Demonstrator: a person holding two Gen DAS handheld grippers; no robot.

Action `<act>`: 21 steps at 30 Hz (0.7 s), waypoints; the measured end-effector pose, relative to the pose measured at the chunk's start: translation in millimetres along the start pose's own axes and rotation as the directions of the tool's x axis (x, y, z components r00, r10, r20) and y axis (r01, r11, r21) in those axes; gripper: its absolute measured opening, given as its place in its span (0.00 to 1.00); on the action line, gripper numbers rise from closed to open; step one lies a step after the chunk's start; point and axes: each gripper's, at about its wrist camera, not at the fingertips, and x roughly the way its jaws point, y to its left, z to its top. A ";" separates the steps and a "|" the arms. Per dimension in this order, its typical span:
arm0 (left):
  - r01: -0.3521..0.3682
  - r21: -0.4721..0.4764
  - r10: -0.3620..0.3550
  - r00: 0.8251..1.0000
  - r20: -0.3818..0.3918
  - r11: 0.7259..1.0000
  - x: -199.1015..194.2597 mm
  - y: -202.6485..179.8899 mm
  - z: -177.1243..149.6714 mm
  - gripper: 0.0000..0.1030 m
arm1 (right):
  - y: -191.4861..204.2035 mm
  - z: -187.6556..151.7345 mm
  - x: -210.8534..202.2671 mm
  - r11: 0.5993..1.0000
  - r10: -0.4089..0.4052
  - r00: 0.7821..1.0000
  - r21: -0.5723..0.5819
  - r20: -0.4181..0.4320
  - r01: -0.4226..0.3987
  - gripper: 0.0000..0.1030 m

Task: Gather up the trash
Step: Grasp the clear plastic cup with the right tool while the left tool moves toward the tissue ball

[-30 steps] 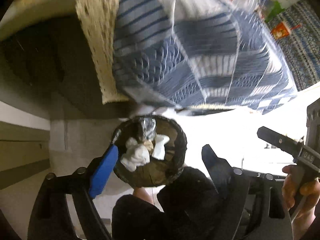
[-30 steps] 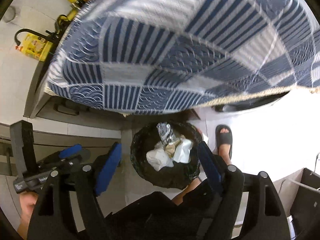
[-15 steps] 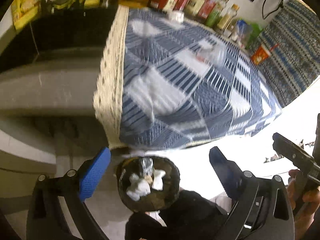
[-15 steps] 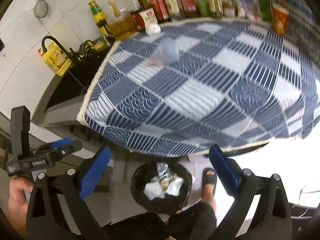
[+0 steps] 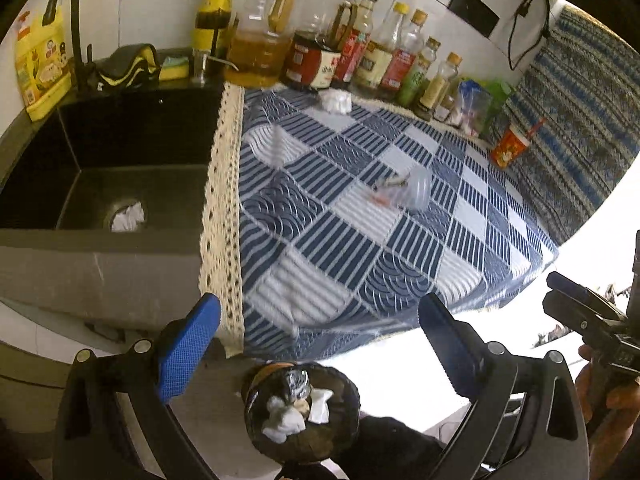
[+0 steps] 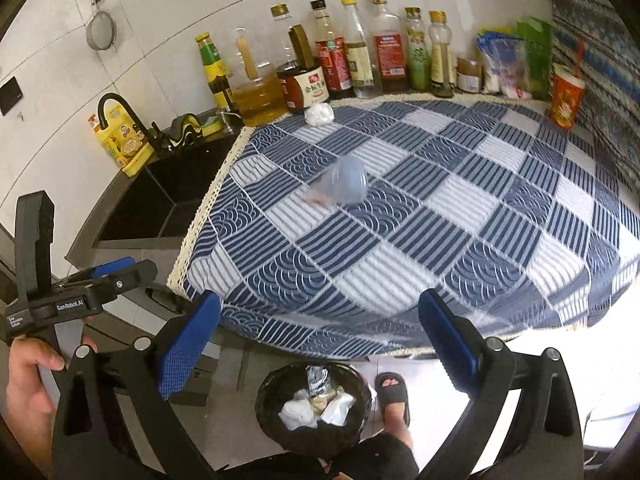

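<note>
While both grippers are hanging wide open with nothing between the pads, left gripper (image 5: 320, 340) and right gripper (image 6: 318, 338), a clear plastic cup (image 6: 344, 186) is lying tipped near the table (image 6: 500, 216) middle, a crumpled tissue (image 6: 319, 114) is sitting at the back edge, and the trash bin (image 6: 314, 408) is sitting on the floor below the front edge.
</note>
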 end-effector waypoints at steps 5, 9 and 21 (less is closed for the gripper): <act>-0.029 -0.031 0.030 0.999 0.019 0.999 3.0 -1.3 20.1 0.93 | -12.6 28.5 19.1 0.999 0.032 0.999 -0.021 -0.009 -0.032 0.95; -0.056 -0.048 0.057 0.998 0.019 0.997 9.1 -4.6 35.7 0.93 | -21.0 50.4 37.6 0.997 0.060 0.998 -0.043 -0.029 -0.062 0.95; -0.151 -0.104 0.149 0.988 -0.026 0.983 42.3 -6.0 70.1 0.93 | -56.4 101.9 127.9 0.984 0.148 0.977 -0.073 -0.151 -0.160 0.95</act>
